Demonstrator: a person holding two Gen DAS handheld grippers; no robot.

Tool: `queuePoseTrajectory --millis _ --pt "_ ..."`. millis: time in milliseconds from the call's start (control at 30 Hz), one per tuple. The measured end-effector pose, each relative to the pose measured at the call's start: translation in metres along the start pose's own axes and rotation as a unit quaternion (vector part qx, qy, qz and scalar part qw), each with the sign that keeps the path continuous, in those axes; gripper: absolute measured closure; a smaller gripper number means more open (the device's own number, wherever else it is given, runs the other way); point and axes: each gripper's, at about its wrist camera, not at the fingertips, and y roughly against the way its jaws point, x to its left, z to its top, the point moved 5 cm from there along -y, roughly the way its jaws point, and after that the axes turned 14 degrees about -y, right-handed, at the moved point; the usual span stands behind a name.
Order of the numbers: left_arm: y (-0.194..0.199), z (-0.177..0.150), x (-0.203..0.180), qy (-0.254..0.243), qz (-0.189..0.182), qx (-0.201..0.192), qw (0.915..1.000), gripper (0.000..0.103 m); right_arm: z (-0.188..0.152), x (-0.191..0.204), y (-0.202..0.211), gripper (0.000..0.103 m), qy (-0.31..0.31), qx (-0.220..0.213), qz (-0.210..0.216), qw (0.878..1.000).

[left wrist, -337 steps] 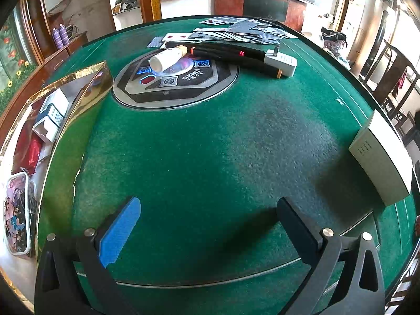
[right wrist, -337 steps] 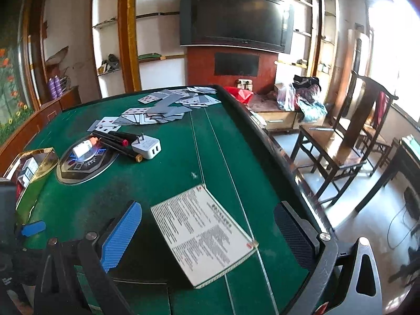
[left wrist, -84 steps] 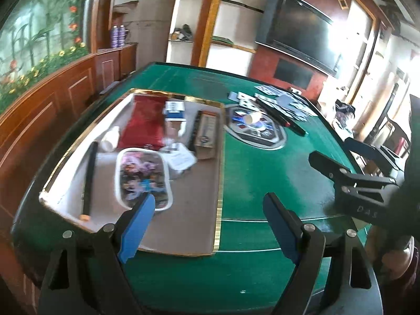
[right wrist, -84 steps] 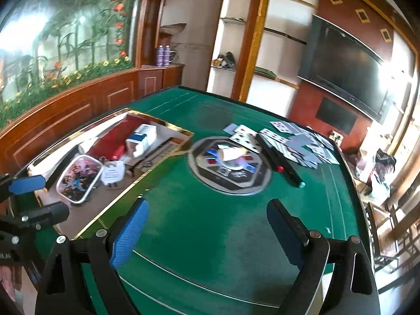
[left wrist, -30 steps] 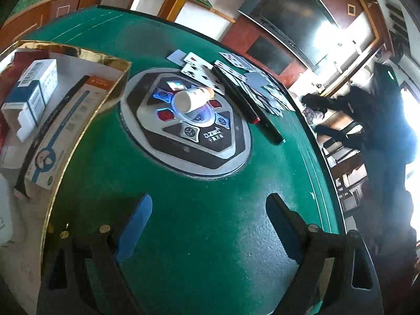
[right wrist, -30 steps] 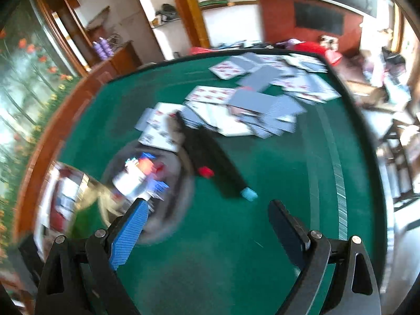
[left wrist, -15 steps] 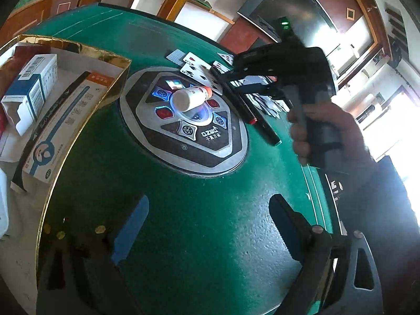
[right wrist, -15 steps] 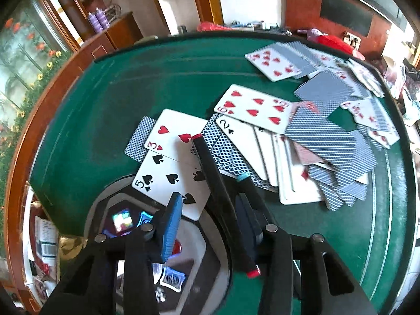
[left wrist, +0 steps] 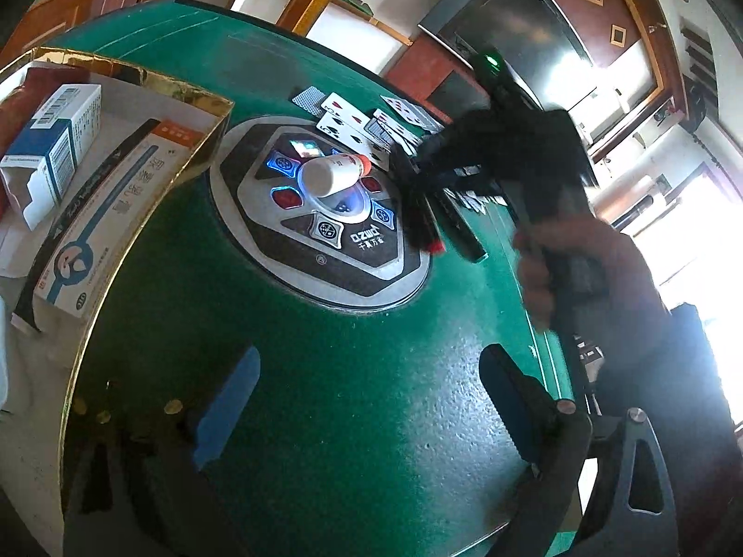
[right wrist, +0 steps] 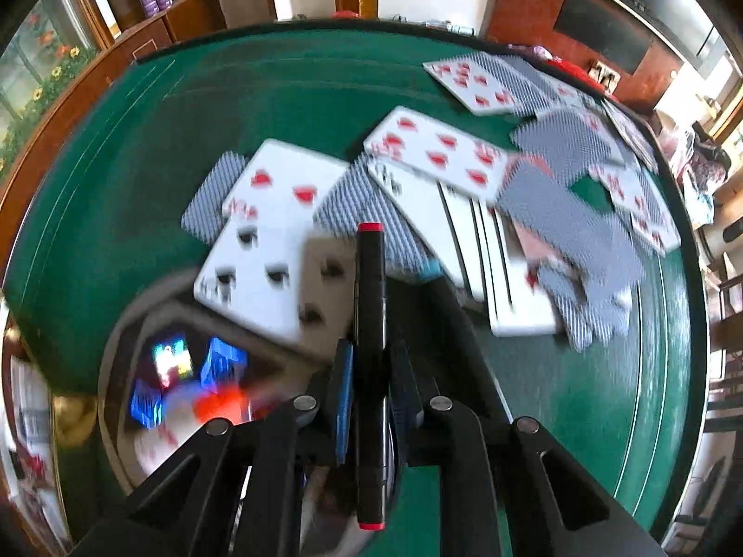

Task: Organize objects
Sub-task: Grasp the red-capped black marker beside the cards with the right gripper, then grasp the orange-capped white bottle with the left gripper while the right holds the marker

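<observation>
The green felt surface (left wrist: 353, 399) fills both views, a card table with a round control panel (left wrist: 320, 213) set into its middle. At its left edge lies a shallow gold-rimmed tray (left wrist: 195, 148) already holding medicine boxes: a blue-and-white carton (left wrist: 51, 139) and a long box with an orange end (left wrist: 102, 213). Beyond the panel a loose spread of playing cards (right wrist: 464, 185) covers the far felt, some face up, some showing grey backs.

On the panel's lit centre a small white bottle (left wrist: 332, 174) with an orange cap lies on its side. Next to the panel, partly over the cards, are two black markers. The right claw (right wrist: 371, 390) has its pads pressed on the red-capped marker (right wrist: 370, 306), gripping the barrel near the middle so that it runs straight out along the fingers. A second marker with a teal tip (right wrist: 434, 269) lies just beside it, untouched.

The left claw (left wrist: 367, 399) hovers over bare felt near the tray, its jaws widening and nothing between them.

The step in hand appears to be picking up the red-capped marker. The next move likely calls for a clean lift clear of the cards and the neighbouring marker, then a carry across the panel, past the bottle, to open space in the tray. Dragging low could scatter cards or roll the bottle.
</observation>
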Motion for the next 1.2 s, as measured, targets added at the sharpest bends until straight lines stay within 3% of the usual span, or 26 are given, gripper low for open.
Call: queuePoseTrajectory --millis 267,400,533,667,767,867,1000,1200 --pt "0.001 0.001 0.001 0.008 -0.013 -0.004 0.9999 0.008 -0.08 -0.037 0.027 0.087 -0.012 0.046 0.034 0.998" --pt "0.012 0.008 -0.006 -0.005 -0.022 -0.033 0.9992 0.008 -0.13 -0.05 0.043 0.087 -0.024 0.053 0.057 0.997" --pt "0.029 0.022 -0.016 -0.025 -0.011 -0.052 0.9983 0.008 -0.166 -0.051 0.053 0.087 -0.025 0.018 0.053 0.998" --pt "0.033 0.053 -0.025 -0.082 0.045 -0.045 0.9946 0.008 -0.185 -0.043 0.059 0.085 -0.019 -0.033 0.042 0.998" --pt "0.026 0.082 -0.027 -0.129 0.094 -0.041 0.9863 0.008 -0.188 -0.044 0.06 0.084 -0.029 -0.062 0.049 0.996" --pt "-0.001 0.103 -0.022 -0.165 0.128 -0.01 0.9778 0.008 -0.184 -0.046 0.062 0.084 -0.038 -0.083 0.064 0.994" --pt "-0.038 0.117 -0.017 -0.23 0.183 0.02 0.9556 0.008 -0.181 -0.042 0.061 0.084 -0.036 -0.091 0.068 0.993" --pt "-0.085 0.116 -0.013 -0.282 0.21 0.059 0.9343 0.014 -0.186 -0.044 0.062 0.084 -0.033 -0.098 0.07 0.992"
